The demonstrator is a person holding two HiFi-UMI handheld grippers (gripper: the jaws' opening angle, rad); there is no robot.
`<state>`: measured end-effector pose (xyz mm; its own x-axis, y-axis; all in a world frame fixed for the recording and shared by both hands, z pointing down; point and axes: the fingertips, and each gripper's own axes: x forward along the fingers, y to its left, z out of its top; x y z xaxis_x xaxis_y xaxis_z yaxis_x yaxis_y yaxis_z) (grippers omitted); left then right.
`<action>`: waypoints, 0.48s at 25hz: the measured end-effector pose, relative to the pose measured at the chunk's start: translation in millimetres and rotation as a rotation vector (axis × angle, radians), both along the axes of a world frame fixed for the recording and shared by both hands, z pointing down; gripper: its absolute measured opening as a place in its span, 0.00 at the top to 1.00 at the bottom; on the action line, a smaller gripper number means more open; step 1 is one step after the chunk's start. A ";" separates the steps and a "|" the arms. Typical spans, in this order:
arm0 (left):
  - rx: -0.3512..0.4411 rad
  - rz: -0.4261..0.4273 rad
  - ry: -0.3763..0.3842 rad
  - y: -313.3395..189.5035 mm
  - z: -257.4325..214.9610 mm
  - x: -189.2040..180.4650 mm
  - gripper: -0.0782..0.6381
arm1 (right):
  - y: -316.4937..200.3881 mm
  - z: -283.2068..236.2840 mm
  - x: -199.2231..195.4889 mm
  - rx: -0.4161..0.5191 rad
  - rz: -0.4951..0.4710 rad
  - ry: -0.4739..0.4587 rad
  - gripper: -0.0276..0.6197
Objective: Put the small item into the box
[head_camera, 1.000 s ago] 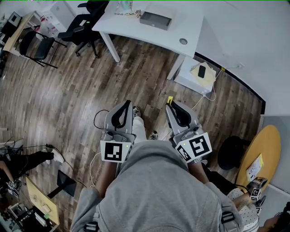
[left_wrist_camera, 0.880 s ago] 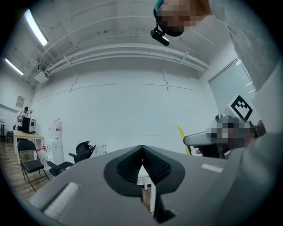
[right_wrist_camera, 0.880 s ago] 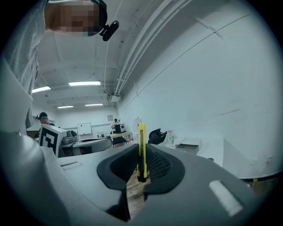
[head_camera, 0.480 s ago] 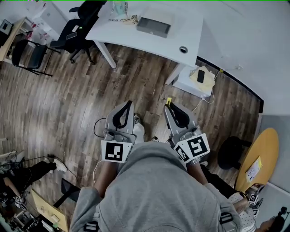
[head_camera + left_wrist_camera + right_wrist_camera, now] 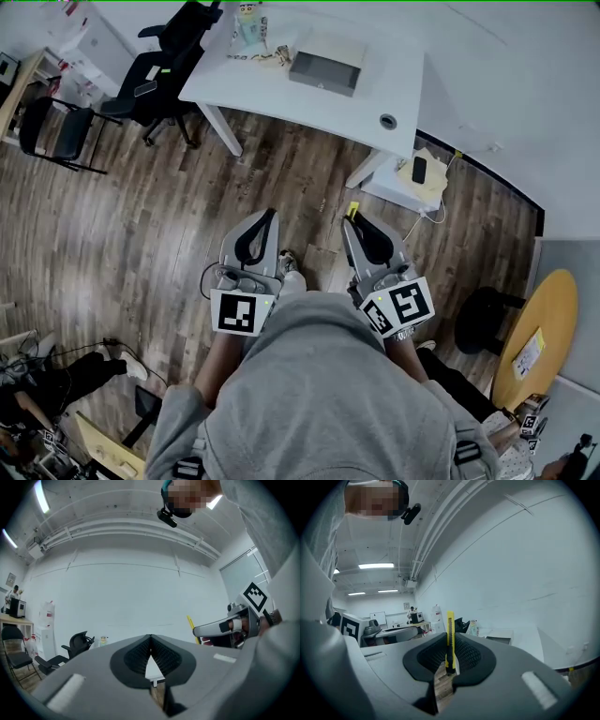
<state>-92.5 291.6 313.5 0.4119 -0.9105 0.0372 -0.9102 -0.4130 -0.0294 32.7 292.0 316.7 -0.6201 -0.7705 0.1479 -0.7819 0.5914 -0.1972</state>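
A shallow grey box (image 5: 325,72) lies on the white table (image 5: 398,89) far ahead of me, and shows small in the right gripper view as the box (image 5: 497,640). My right gripper (image 5: 352,218) is shut on a yellow utility knife (image 5: 352,207). That knife (image 5: 450,637) stands upright between the jaws of the right gripper (image 5: 449,654). My left gripper (image 5: 269,214) is held level beside it, and in its own view the left gripper (image 5: 150,638) is shut with nothing between its pads. Both are held at chest height over the wooden floor, well short of the table.
Black office chairs (image 5: 157,67) stand left of the table, and another chair (image 5: 54,129) farther left. A low white cabinet (image 5: 412,176) carrying a phone sits under the table's right end. A round yellow table (image 5: 527,336) is at the right. A small figure (image 5: 247,17) stands on the table.
The table and box have slid slightly lower and rightward in the head view as the person moves over the floor. Both grippers keep their pose, the knife still held.
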 end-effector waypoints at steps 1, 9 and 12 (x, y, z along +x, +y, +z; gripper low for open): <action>0.000 0.006 0.001 -2.8 -0.3 -3.5 0.89 | -2.9 -0.8 -4.0 0.003 0.005 -0.003 0.85; 0.009 0.011 0.007 -37.5 1.2 -34.4 0.89 | -33.9 1.7 -30.8 0.011 0.030 0.003 0.85; 0.010 0.017 0.007 -45.6 2.4 -39.9 0.89 | -41.9 4.7 -35.8 0.005 0.038 0.007 0.85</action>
<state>-132.4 246.0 315.9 0.4275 -0.9037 0.0256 -0.9033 -0.4281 -0.0276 -3.1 250.1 321.4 -0.5891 -0.7943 0.1483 -0.8053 0.5621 -0.1887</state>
